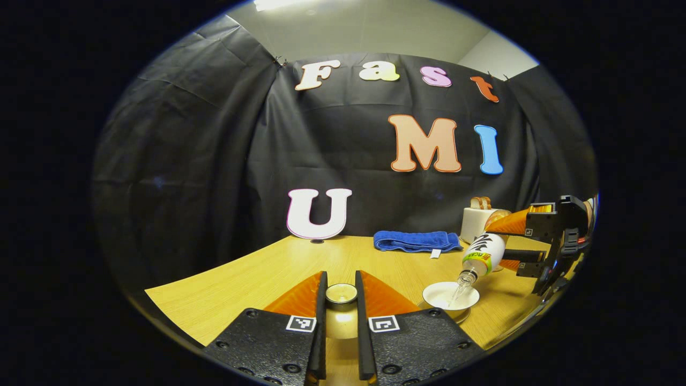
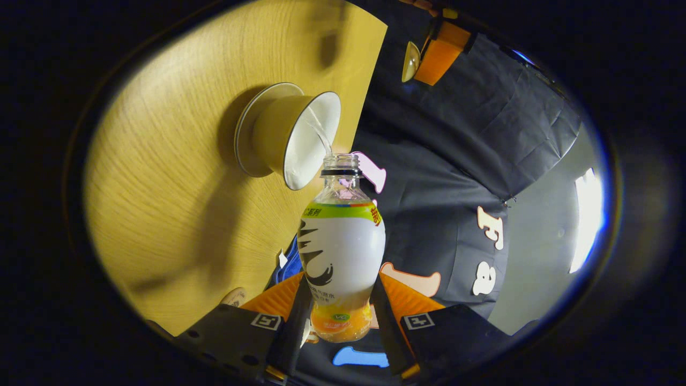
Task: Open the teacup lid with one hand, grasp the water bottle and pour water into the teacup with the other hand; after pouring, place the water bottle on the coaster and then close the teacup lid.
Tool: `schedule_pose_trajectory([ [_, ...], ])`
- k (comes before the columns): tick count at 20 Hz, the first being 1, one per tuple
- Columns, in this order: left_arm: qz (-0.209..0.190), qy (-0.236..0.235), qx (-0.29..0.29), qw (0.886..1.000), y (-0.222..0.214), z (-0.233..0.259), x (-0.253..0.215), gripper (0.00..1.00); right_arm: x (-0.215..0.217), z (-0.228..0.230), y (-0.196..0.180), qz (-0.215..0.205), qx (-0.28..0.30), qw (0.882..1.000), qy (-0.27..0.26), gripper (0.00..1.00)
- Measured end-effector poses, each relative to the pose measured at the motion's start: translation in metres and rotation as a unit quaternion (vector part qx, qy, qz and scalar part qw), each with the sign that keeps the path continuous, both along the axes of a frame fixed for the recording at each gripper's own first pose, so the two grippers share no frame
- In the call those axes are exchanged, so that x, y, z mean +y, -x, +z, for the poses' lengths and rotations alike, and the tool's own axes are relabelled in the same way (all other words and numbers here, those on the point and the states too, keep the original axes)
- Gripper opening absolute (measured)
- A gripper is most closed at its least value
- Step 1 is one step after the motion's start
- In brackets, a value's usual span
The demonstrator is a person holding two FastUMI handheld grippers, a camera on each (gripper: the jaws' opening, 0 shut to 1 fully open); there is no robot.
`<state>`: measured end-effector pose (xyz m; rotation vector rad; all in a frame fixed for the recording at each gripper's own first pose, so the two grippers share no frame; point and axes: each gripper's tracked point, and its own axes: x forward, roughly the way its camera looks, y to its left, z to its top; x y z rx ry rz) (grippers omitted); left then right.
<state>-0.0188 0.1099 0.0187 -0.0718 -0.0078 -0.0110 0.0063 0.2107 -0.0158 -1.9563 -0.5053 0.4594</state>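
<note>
- While the right gripper (image 2: 340, 300) clamps both fingers on the lower body of the water bottle (image 2: 341, 252), the bottle tilts neck-down toward the teacup (image 2: 292, 136), its open mouth just beside the cup's rim.
- From the left gripper view, the same water bottle (image 1: 484, 254) hangs slanted over the teacup (image 1: 450, 295), with a thin clear stream running from its neck into the white bowl of the cup.
- Left gripper (image 1: 341, 300) holds the teacup lid (image 1: 341, 294) between its fingers — both press on the small round lid, lifted above the wooden table (image 1: 241, 284) and well to the left of the cup.
- Teacup sits on the table on its saucer, uncovered.
- At the back of the table lie a folded blue towel (image 1: 417, 240) and, to its right, a white toaster (image 1: 477, 222) with bread slices in it.
- Right gripper (image 1: 522, 241) reaches in from the right edge of the left gripper view.
</note>
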Motion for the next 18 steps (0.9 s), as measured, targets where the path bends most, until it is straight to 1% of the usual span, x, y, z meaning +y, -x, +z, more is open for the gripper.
schedule_pose_trajectory([
  [7, -0.007, 0.012, 0.001, 1.000, -0.003, -0.002, -0.004, 0.20, 0.000, 0.009, -0.012, 0.013, -0.035, 0.997, 0.071, 0.67],
  [11, -0.005, 0.024, 0.011, 1.000, -0.006, -0.010, -0.003, 0.21, -0.002, 0.000, -0.011, 0.009, -0.021, 0.997, 0.078, 0.67],
  [12, -0.005, 0.025, 0.014, 1.000, -0.006, -0.012, -0.003, 0.21, -0.003, -0.002, -0.009, 0.007, -0.012, 0.997, 0.071, 0.68],
  [13, -0.005, 0.026, 0.016, 1.000, -0.007, -0.013, -0.004, 0.21, -0.007, -0.007, -0.010, -0.005, 0.006, 0.998, 0.057, 0.68],
  [14, -0.005, 0.028, 0.017, 0.999, -0.008, -0.013, -0.005, 0.21, -0.012, -0.013, -0.011, -0.016, 0.029, 0.999, 0.032, 0.69],
  [15, -0.006, 0.029, 0.018, 0.999, -0.008, -0.013, -0.006, 0.22, -0.014, -0.019, -0.009, -0.027, 0.058, 0.998, -0.007, 0.70],
  [16, -0.007, 0.029, 0.018, 0.999, -0.009, -0.013, -0.007, 0.20, -0.014, -0.020, -0.004, -0.036, 0.083, 0.995, -0.039, 0.66],
  [18, -0.011, 0.028, 0.019, 0.999, -0.014, -0.010, -0.012, 0.21, -0.012, -0.024, 0.006, -0.053, 0.134, 0.983, -0.111, 0.67],
])
